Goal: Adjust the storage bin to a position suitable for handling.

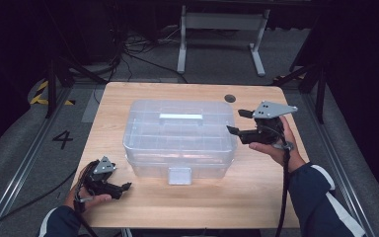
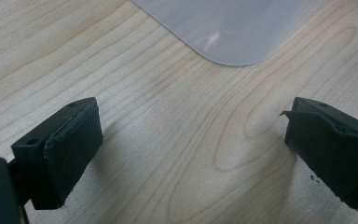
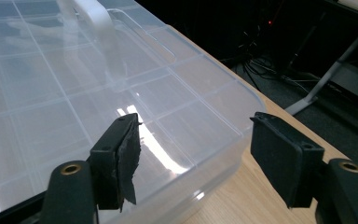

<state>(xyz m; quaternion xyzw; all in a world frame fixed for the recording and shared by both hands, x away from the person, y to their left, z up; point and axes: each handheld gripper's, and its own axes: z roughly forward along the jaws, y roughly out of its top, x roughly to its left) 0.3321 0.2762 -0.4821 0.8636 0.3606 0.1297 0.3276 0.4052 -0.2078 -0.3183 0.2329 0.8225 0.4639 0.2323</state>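
Note:
A clear plastic compartment box (image 1: 177,136) with a white handle (image 1: 181,117) on its lid and a front latch (image 1: 179,176) stands in the middle of the wooden table (image 1: 256,197). My right gripper (image 1: 237,122) hovers at the box's right end, held in a hand, jaws apart. In the right gripper view the right gripper (image 3: 196,123) is open above the box (image 3: 74,93) near its rounded corner, with nothing between the pads. My left gripper (image 1: 121,177) rests low by the box's front left corner. Seen in the left gripper view, this gripper (image 2: 191,116) is open over bare wood, the box corner (image 2: 233,28) ahead.
A small dark round hole (image 1: 230,98) sits in the table's far right part. A white table frame (image 1: 222,29) and cables lie on the grey floor beyond the far edge. Bare wood runs along the table's front and right side.

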